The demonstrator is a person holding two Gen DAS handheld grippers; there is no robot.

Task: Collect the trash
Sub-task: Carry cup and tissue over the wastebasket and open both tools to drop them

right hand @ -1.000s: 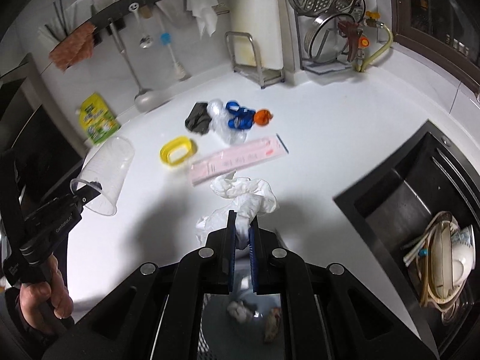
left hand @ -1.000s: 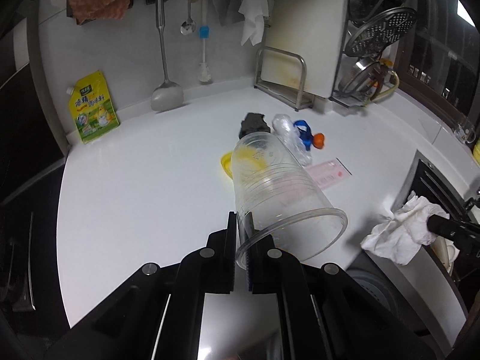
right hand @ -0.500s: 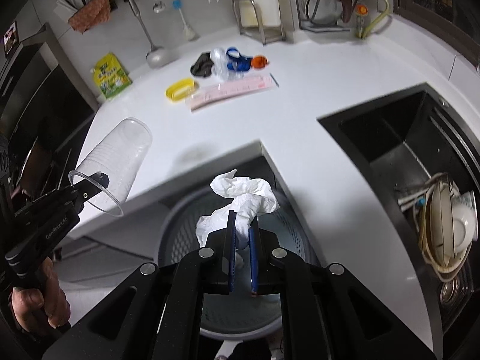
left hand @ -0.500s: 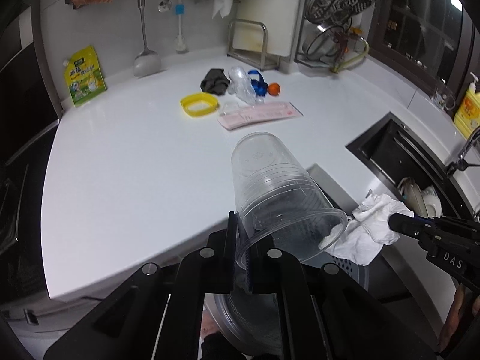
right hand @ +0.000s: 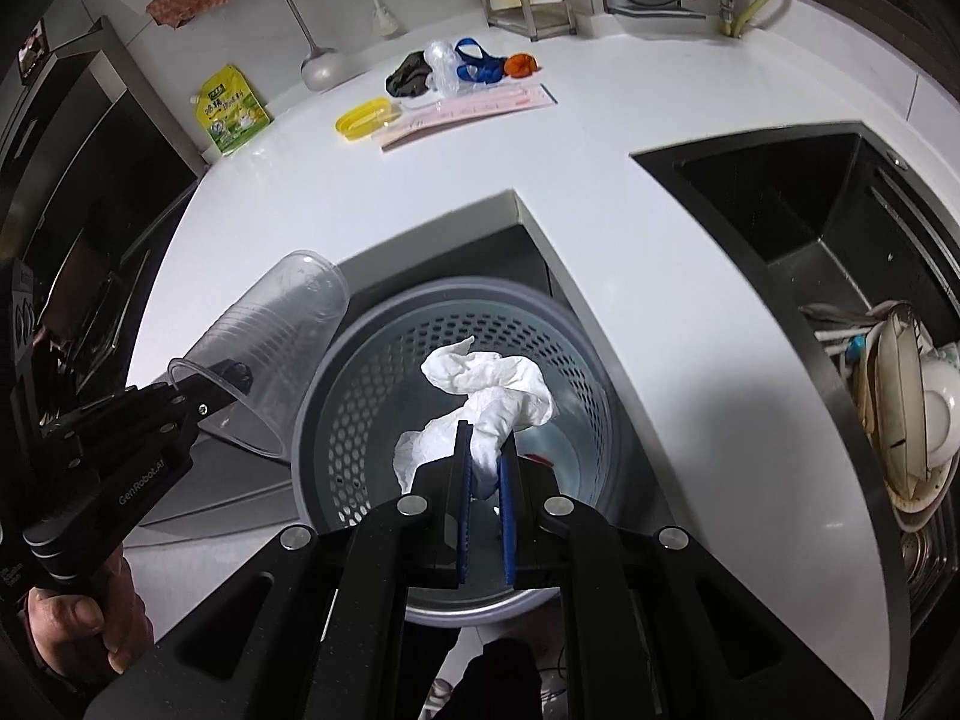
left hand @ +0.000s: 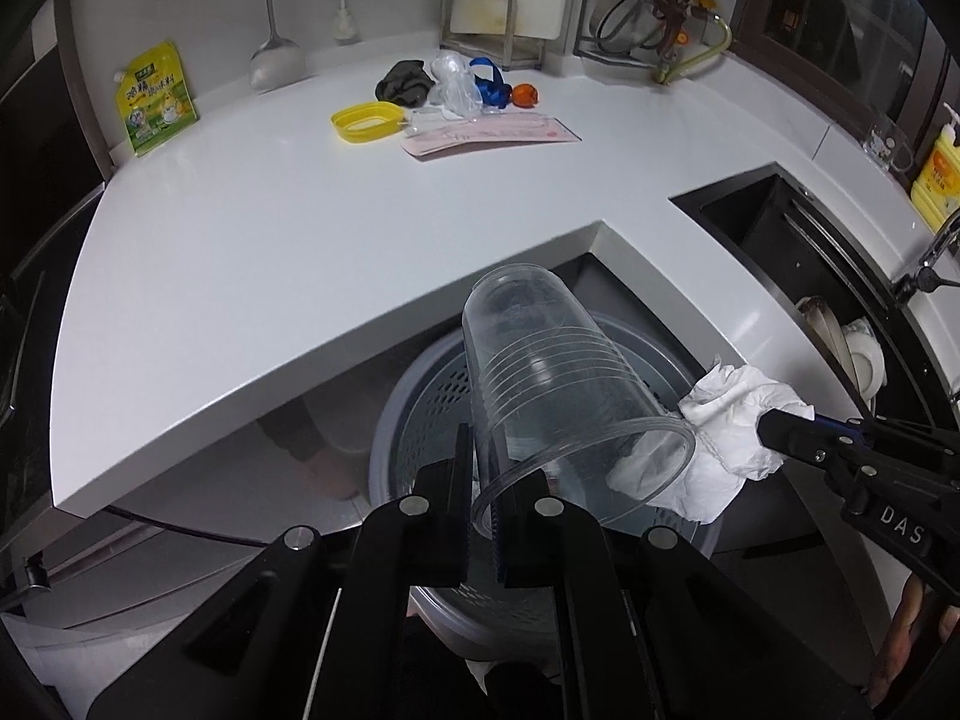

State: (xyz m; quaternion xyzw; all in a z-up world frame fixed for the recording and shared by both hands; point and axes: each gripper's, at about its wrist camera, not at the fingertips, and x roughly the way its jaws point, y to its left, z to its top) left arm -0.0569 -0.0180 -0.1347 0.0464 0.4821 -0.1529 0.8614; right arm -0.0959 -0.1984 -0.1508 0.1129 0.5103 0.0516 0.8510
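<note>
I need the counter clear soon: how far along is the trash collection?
Done: little that shows; the perforated bin holds only small scraps. In hand: the left gripper pinches a clear plastic cup by its rim, and the right gripper clamps a crumpled tissue, both above the bin. Left: the yellow lid, pink packet and the small pile on the counter.

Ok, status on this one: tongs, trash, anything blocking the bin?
Left tongs shut on clear plastic cup. Right tongs shut on crumpled tissue. Both over the perforated bin, not released. Nothing blocking its opening.
</note>
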